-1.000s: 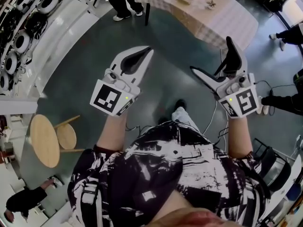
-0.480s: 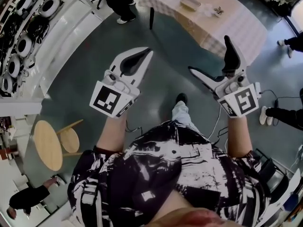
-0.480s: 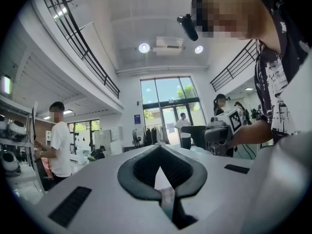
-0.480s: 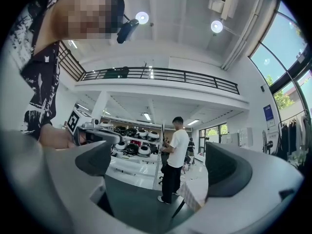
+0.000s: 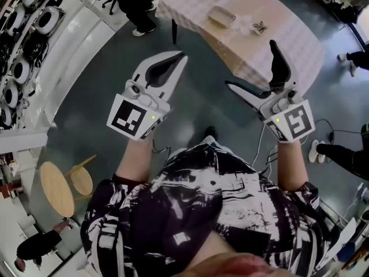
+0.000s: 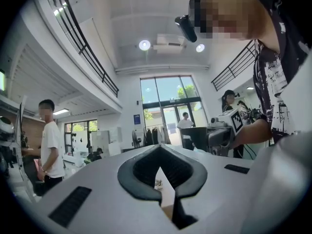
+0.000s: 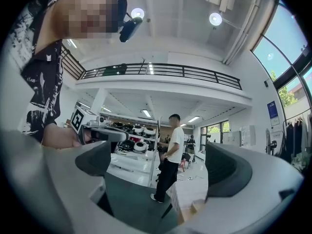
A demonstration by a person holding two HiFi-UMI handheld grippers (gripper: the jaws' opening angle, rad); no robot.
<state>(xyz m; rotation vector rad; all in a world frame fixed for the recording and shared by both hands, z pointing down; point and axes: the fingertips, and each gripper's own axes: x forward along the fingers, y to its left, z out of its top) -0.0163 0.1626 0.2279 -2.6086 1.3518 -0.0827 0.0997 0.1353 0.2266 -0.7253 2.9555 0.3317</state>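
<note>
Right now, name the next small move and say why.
Probably a step toward the table: the left gripper, fingers together, and the right gripper, fingers apart, both hang empty in the air short of it, and the tray on it lies beyond them.

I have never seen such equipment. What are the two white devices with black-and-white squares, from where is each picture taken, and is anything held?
They are hand-held grippers, each with two jaws; a person carries one in each hand. The head view looks down from the person's head: the left gripper is shut, the right gripper open, both in the air above a grey floor. Each gripper view looks along its own jaws; both hold nothing. Ahead stands a table with a checked cloth, bearing a shallow dish.
</note>
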